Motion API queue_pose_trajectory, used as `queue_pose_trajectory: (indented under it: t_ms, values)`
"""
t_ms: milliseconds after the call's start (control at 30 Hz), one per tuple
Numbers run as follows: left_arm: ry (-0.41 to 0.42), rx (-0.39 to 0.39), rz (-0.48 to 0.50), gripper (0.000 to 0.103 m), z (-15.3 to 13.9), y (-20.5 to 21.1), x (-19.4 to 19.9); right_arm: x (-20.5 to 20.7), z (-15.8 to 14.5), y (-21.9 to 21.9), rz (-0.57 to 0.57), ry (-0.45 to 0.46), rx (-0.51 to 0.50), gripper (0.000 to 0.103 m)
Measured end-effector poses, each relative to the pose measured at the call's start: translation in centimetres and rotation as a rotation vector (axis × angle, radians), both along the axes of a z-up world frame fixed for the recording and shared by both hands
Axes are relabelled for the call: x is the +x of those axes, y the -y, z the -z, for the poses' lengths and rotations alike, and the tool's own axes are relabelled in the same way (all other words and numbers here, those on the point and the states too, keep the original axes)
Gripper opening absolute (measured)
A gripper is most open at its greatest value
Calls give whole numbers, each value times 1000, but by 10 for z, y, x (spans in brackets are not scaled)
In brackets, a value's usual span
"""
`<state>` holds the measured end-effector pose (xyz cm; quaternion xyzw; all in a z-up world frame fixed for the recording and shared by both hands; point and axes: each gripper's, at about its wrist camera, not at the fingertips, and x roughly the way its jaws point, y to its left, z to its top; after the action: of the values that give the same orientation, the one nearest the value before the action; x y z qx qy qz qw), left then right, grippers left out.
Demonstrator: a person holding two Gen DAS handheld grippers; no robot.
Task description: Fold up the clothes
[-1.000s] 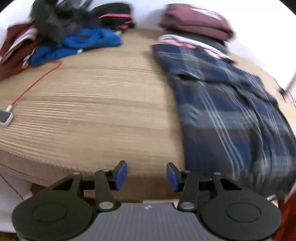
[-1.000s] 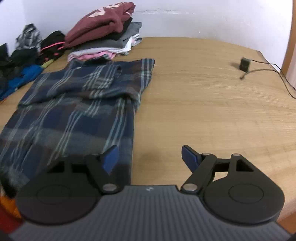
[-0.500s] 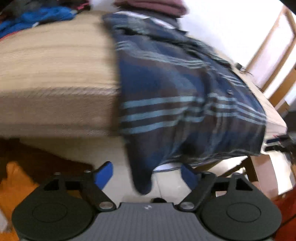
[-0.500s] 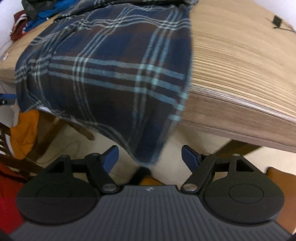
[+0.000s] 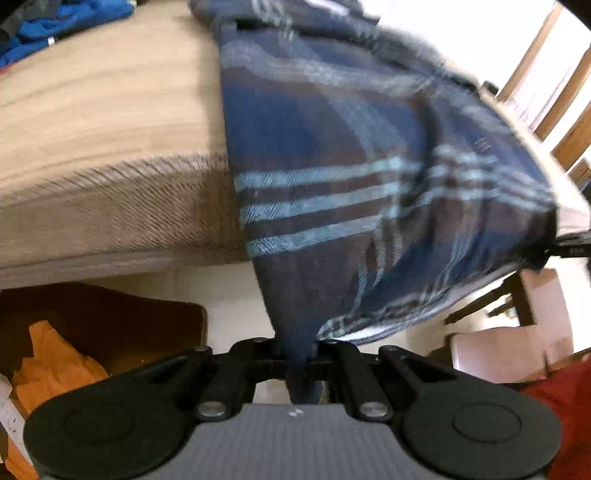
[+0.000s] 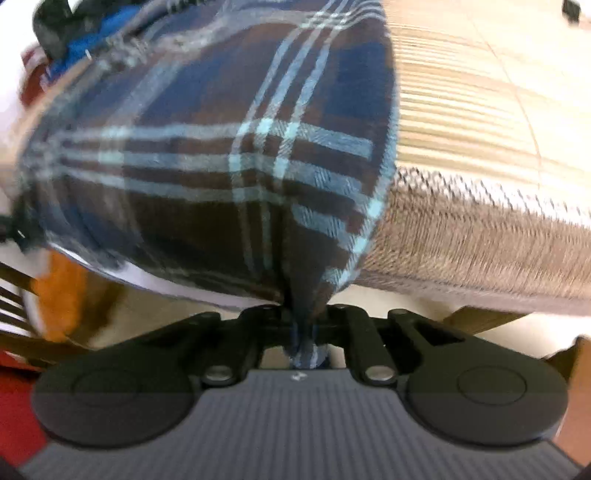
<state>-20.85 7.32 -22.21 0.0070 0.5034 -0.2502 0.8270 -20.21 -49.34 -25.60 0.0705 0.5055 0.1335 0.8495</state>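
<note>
**A:** What does the left wrist view show?

**B:** The left gripper (image 5: 299, 360) has its jaws pinched together on a corner of a navy and brown plaid shirt (image 5: 332, 177) with pale blue stripes. The cloth is bunched between the fingers and a short tail of it pokes out behind them. This corner hangs below the near edge of the wooden table (image 5: 103, 122); the rest of the shirt lies spread on the tabletop, running towards the far edge. The picture is somewhat blurred.

**A:** And the right wrist view?

**B:** Much the same from the other side. The right gripper (image 6: 304, 325) is clamped on the shirt's other hanging corner, with fabric squeezed between its jaws. The shirt drapes over the table's near edge, and bare tabletop lies to the right of it.

**A:** Anything else around?

**B:** At the table's far left corner lies a heap of blue clothing (image 5: 55, 26). Below the table, on the left, something orange (image 5: 55, 365) sits against a dark brown chair (image 5: 122, 325). A red item (image 5: 561, 410) shows at the lower right edge of the left view.
</note>
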Motion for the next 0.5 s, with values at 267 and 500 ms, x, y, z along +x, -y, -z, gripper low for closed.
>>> queue_pose_trajectory:
  t_ms: [267, 500]
  values:
    - [85, -342, -69, 5, -112, -45, -31, -70, -88, 51, 173, 153, 381, 9]
    - [80, -553, -223, 6, -162, -71, -26, -104, -155, 78, 307, 361, 672, 9]
